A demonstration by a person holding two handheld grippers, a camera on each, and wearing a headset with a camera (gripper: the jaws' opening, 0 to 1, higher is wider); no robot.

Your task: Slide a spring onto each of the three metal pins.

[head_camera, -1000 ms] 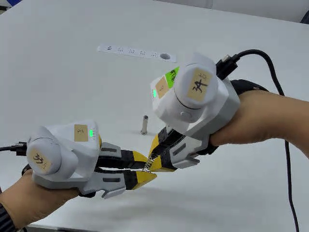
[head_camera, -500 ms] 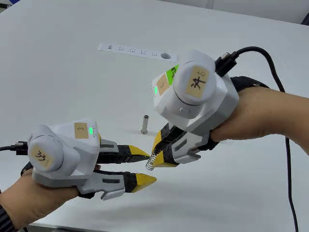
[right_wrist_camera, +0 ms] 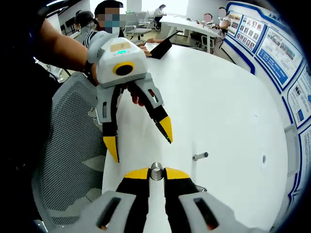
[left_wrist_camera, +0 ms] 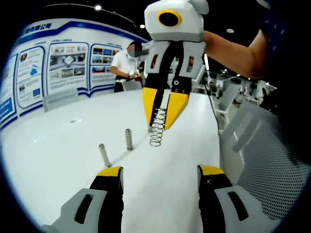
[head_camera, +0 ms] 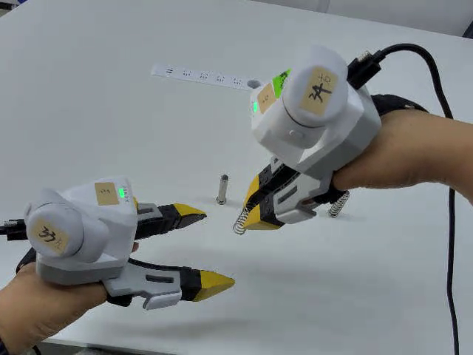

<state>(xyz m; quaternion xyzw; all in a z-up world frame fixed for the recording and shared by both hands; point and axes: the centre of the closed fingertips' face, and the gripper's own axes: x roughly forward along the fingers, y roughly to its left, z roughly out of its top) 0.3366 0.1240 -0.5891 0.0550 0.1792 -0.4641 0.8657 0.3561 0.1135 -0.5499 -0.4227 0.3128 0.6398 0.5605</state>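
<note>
Looking down in the head view, the left gripper (head_camera: 209,248) sits at seven o'clock, jaws spread wide with nothing between them, while the right gripper (head_camera: 250,216) at two o'clock pinches a spring (head_camera: 241,221) that dangles from its yellow tips above the white table (head_camera: 111,133). A bare metal pin (head_camera: 222,189) stands upright at the spring's eleven o'clock, a second spring (head_camera: 338,203) shows below the right hand, and a power strip (head_camera: 207,76) lies at twelve o'clock. The left gripper view has the right gripper at twelve o'clock, the held spring beneath it, and the pin and second spring upright at nine o'clock. The right gripper view has the spring clamped at six o'clock, with the open left gripper at ten o'clock
</note>
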